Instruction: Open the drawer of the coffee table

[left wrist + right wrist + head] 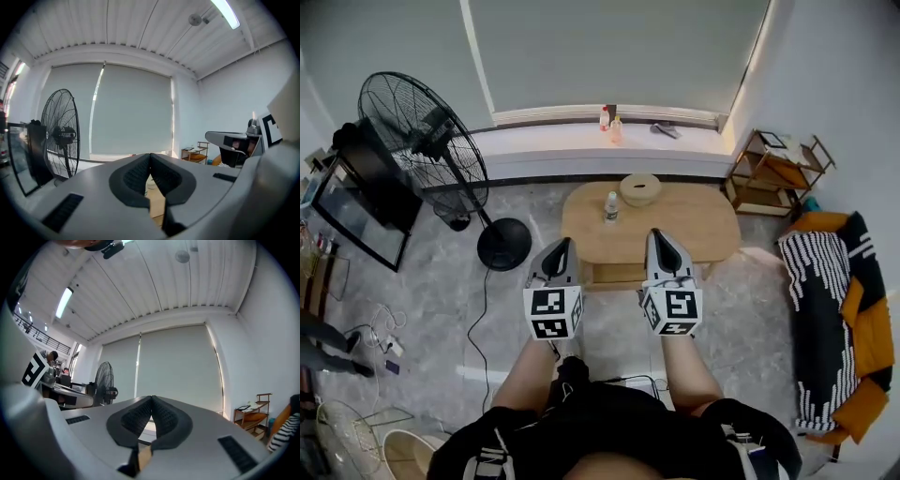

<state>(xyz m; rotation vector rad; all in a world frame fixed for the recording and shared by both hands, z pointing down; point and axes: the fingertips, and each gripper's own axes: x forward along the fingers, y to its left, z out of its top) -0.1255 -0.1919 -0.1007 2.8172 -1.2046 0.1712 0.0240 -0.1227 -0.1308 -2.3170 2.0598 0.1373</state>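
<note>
While the left tool [563, 243] and right tool [654, 233] hang side by side, the counter [703, 221] stands beyond them.
Each tool's jaws are pressed together with nothing between them. The drawer [617, 274] shows under the oval wooden counter's near edge, just past the tips. A small bottle [610, 207] and a bowl [639, 188] stand on top, and a standing fan [422, 141] is off left.

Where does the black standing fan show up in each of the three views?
Head view: black standing fan at upper left.
Left gripper view: it stands tall near the left edge.
Right gripper view: it is small, left of centre.
Shared landmark: wooden shelf, to the right in every view.
</note>
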